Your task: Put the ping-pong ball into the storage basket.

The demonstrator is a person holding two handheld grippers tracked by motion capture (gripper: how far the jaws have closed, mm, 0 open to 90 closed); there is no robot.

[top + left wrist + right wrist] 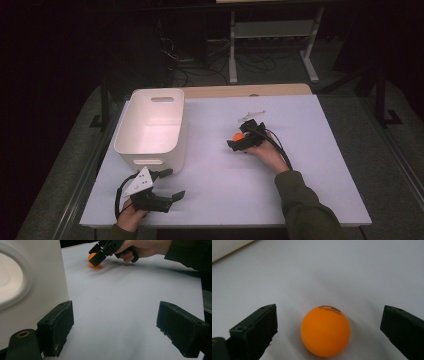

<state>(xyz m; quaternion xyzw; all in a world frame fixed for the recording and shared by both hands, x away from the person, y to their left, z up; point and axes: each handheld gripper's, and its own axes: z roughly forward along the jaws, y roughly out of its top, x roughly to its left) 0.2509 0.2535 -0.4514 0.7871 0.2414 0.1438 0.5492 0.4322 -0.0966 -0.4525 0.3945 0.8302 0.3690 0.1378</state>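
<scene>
Right gripper (239,140) reaches mid-table, jaws spread around the ball (325,331), not touching. Left gripper (169,184) rests beside bin (150,127), jaws spread, empty.

A white counter (300,170) with a strip of bare wood along its far edge carries a white plastic bin (152,127) with a handle cutout at about ten o'clock. An orange ping-pong ball (238,136) lies just right of centre, with a small pale item (251,115), too small to identify, at one o'clock.
</scene>
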